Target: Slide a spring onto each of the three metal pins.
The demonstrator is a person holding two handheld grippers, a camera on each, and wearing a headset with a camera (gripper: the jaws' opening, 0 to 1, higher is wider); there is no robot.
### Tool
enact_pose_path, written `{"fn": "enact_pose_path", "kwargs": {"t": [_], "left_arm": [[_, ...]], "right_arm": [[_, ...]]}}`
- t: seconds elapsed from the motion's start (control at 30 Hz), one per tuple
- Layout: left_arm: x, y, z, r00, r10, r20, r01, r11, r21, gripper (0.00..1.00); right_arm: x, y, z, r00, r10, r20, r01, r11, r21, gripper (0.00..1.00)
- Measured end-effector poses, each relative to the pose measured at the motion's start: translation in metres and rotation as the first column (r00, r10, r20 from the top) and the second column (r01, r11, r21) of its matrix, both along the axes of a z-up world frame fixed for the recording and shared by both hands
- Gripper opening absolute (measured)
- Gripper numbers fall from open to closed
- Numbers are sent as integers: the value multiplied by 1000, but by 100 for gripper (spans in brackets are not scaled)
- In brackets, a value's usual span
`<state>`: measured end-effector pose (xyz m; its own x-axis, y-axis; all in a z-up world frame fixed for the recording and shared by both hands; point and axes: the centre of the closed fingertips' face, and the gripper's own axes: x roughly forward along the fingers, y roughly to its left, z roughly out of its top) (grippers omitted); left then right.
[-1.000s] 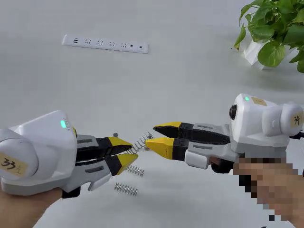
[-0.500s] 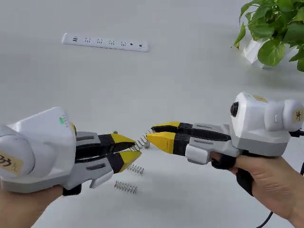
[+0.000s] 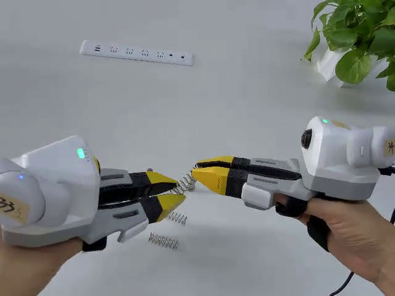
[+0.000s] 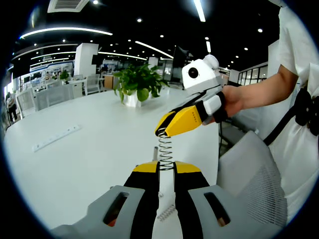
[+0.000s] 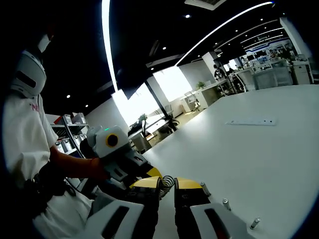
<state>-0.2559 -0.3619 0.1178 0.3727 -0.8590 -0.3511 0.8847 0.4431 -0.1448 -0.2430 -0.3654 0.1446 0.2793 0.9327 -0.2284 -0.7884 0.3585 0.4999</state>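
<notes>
A short coil spring (image 3: 186, 182) hangs in the air between my two grippers. My left gripper (image 3: 179, 190) is shut on its near end. My right gripper (image 3: 196, 174) pinches the far end, jaws together. In the left gripper view the spring (image 4: 165, 149) rises from my left gripper (image 4: 166, 167) to the tip of the right gripper (image 4: 162, 132). Two loose springs (image 3: 177, 218) (image 3: 163, 241) lie on the white table below. Three small metal pins (image 5: 204, 188) (image 5: 227, 203) (image 5: 255, 222) stand on the table in the right gripper view; one pin (image 3: 150, 175) peeks over the left gripper.
A white power strip (image 3: 137, 54) lies at the far side of the table (image 3: 247, 111). A potted plant (image 3: 358, 37) stands at the far right corner. A grey mesh chair (image 4: 259, 184) sits beside the person.
The two grippers have drawn closer together, so less of the spring shows between them. The loose springs on the table have not moved.
</notes>
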Motion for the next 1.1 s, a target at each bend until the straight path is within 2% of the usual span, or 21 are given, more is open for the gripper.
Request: {"fn": "enact_pose_path", "kwargs": {"t": [0.27,0.83,1.1], "left_arm": [[0,0,0,1000,0,-6,0,1000,-2,7],[0,-1,0,1000,-3,-18,3,1000,-10,7],[-1,-2,-1,1000,-15,-13,15,1000,-1,7]], "right_arm": [[1,2,1,999,19,27,-18,1000,-20,7],[-8,12,11,994,80,70,-77,996,-51,6],[-11,13,11,986,123,112,-111,987,-114,6]]}}
